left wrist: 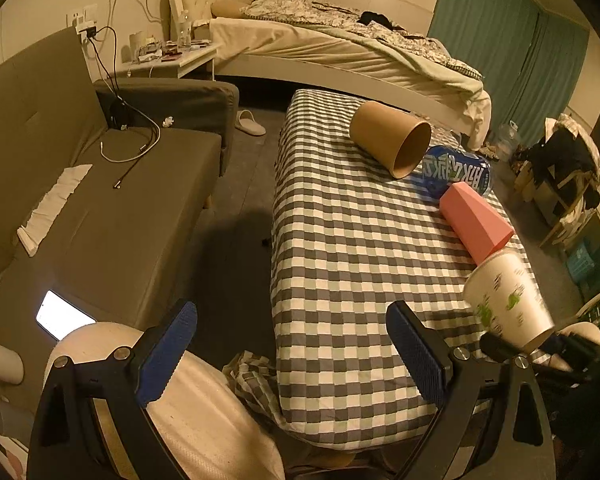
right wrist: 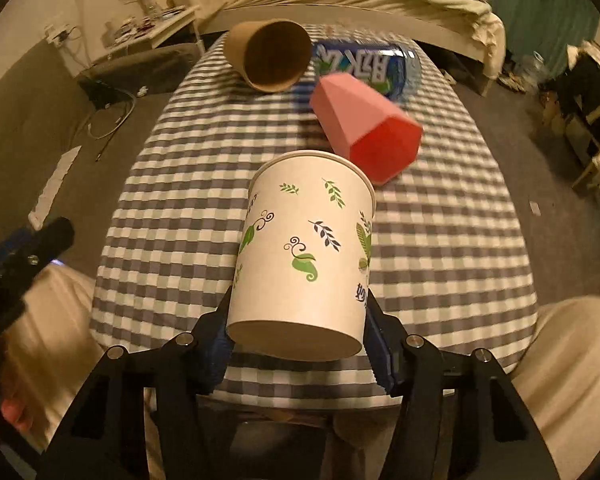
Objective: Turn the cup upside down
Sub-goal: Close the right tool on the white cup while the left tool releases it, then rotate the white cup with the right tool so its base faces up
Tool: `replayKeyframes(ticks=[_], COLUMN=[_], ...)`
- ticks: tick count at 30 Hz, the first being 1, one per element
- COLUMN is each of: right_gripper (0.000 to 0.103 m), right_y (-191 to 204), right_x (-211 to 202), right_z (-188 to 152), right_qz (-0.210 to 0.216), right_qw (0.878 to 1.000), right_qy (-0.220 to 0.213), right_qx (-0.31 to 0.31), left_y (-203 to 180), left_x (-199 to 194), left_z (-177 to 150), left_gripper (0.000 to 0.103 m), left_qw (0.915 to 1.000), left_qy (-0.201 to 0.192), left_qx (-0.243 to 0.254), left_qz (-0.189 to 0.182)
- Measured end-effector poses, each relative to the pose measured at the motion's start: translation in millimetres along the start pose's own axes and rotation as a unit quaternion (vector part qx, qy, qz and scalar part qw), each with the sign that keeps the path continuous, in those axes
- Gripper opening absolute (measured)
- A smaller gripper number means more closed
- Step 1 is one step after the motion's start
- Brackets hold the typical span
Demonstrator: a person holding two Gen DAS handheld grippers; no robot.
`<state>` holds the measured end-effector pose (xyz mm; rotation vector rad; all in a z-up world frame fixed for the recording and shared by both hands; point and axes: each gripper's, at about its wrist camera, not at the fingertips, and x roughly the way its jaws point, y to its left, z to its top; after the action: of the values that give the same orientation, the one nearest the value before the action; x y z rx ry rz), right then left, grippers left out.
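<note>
My right gripper (right wrist: 296,344) is shut on a white paper cup (right wrist: 304,252) printed with green leaves, gripped near its base. The cup is tilted, with its rim pointing away from me over the checkered table (right wrist: 440,248). The same cup shows blurred in the left wrist view (left wrist: 508,304) at the right edge, held by the right gripper (left wrist: 512,346). My left gripper (left wrist: 292,344) is open and empty, low at the table's near left corner.
A brown paper cup (left wrist: 392,138) lies on its side at the table's far end, beside a blue bottle (left wrist: 460,172) and a pink faceted cup (left wrist: 476,220), also lying down. A grey sofa (left wrist: 100,208) stands left, a bed (left wrist: 340,48) behind.
</note>
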<state>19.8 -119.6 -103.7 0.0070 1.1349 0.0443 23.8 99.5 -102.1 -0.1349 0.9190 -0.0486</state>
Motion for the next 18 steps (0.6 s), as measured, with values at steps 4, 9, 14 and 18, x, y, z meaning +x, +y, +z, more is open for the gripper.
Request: replayKeyframes(ticks=[4,9,14,18], right_gripper=[0.057,0.057,0.057,0.057], right_y=[1.3,3.0,5.3,-5.5], right_x=[-11.6,-20.6,-17.3,-6.1], right_z=[8.4,15.9,11.1,13.0], right_qz=[0.004,0.014,-0.01,-0.026], right_qw=[1.0,0.999,0.986,0.968], right_qy=[-0.015,0.017,0.114,0.189], right_qx=[-0.019,-0.038,-0.121,-0.162], left_y=[1.9,4.3,2.4,-1.5], left_x=[-1.5,-2.6,-1.6,-0.8], left_z=[-2.1,-4.3,-4.8,-3.9], left_gripper=[0.098,0.098,0.098,0.098], left_qw=[1.0,0.9999,0.9999,1.0], left_qy=[-0.001,0.002,0.005,0.006], left_qx=[-0.003,-0.01,-0.01,-0.006], left_qz=[0.003,0.005,-0.001,-0.003])
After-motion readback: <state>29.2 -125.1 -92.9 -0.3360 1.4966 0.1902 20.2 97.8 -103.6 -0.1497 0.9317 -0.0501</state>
